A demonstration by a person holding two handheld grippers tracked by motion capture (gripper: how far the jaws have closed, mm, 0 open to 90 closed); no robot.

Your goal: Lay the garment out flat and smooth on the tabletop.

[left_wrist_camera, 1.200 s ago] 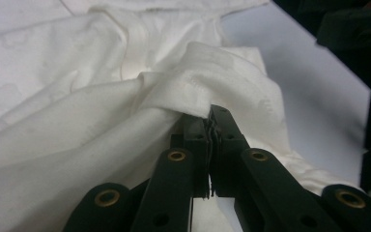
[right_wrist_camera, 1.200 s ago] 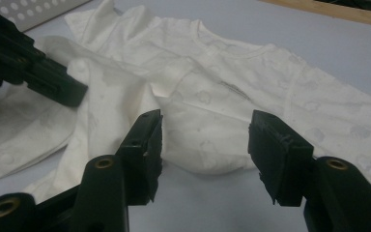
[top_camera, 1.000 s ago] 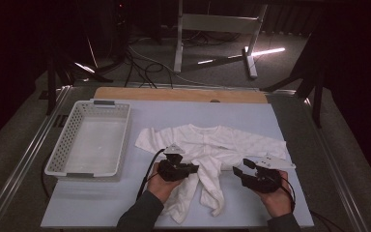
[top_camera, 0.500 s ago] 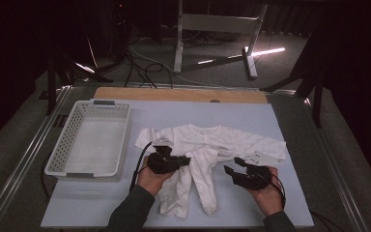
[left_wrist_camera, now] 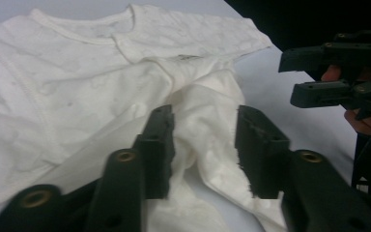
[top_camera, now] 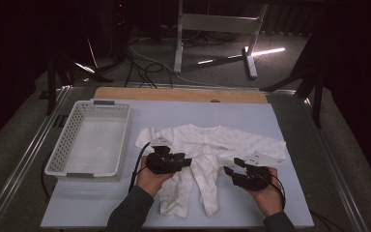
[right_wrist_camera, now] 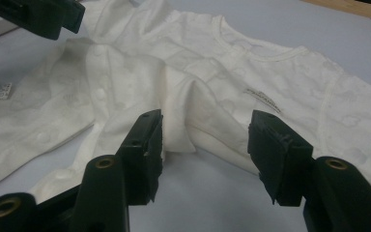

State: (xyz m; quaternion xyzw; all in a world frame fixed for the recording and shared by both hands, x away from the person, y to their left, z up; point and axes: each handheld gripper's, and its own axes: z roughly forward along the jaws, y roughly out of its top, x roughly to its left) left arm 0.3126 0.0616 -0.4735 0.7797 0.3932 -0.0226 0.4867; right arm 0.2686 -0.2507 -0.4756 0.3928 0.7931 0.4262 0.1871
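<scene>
high view — white basket (top_camera: pixel 66 145) holds nothing — baby suit (top_camera: pixel 207 154) lies beside it.

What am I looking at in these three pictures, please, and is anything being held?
A person sits at a table with a hand-held two-jaw gripper in each hand. The high view looks down from above: the left gripper and the right gripper sit over a white baby suit spread on the table, with a white basket to its left. The other two pictures come from cameras riding on each gripper, looking along its black jaws. In the left gripper view, the left gripper's jaws have just been opening; cloth lies between them, but the pads do not press it. The right gripper is open too, cloth bunched before it. Nothing is held.
</scene>
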